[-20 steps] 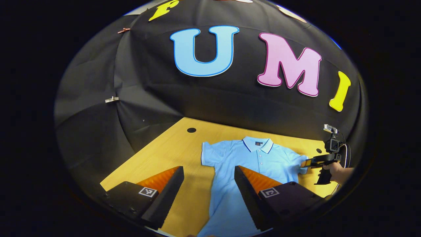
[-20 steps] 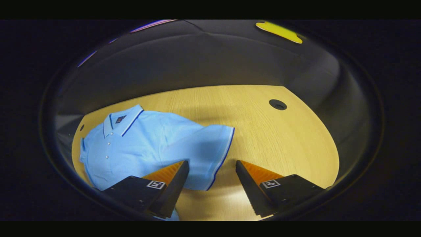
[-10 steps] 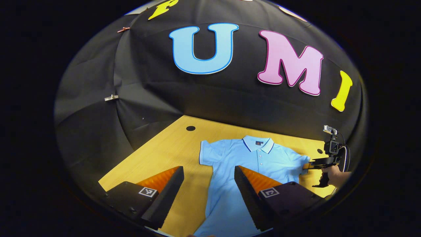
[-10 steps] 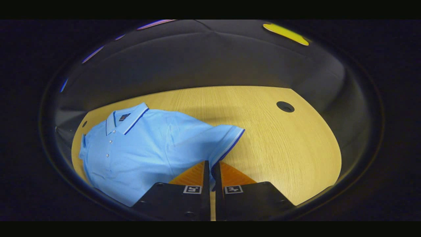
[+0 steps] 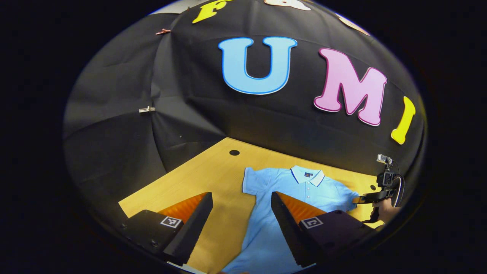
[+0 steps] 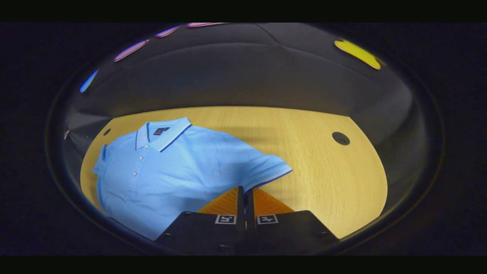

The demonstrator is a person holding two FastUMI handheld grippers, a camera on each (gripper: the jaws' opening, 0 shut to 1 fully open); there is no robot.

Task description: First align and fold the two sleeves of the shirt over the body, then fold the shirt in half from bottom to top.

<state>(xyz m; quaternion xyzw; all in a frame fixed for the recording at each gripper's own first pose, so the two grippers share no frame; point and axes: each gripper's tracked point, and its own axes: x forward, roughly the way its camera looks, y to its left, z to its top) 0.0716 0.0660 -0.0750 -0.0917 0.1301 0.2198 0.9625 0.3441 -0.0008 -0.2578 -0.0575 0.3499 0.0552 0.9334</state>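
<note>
A light blue polo shirt [image 5: 300,190] [image 6: 179,167] with a dark-trimmed collar lies face up on the wooden table [image 5: 205,179] [image 6: 327,179]. In the right gripper view my right gripper [image 6: 243,190] is shut on the hem of the shirt's sleeve [image 6: 266,169], which is lifted a little off the table. The left gripper view shows that same gripper [image 5: 355,199], held by a hand [image 5: 386,211], at the shirt's far right sleeve. My left gripper [image 5: 241,199] hangs open above the shirt's lower left side, with nothing between its fingers. The other sleeve [image 5: 253,180] lies flat.
Round cable holes sit in the table at the back left [image 5: 234,152] and to the right [image 6: 340,138]. Black cloth walls close the booth behind and to the left. Bare wood stretches left of the shirt and right of the held sleeve.
My right gripper closed on the sleeve hem and has lifted it slightly. My left gripper stayed open and drew back a little from the shirt.
</note>
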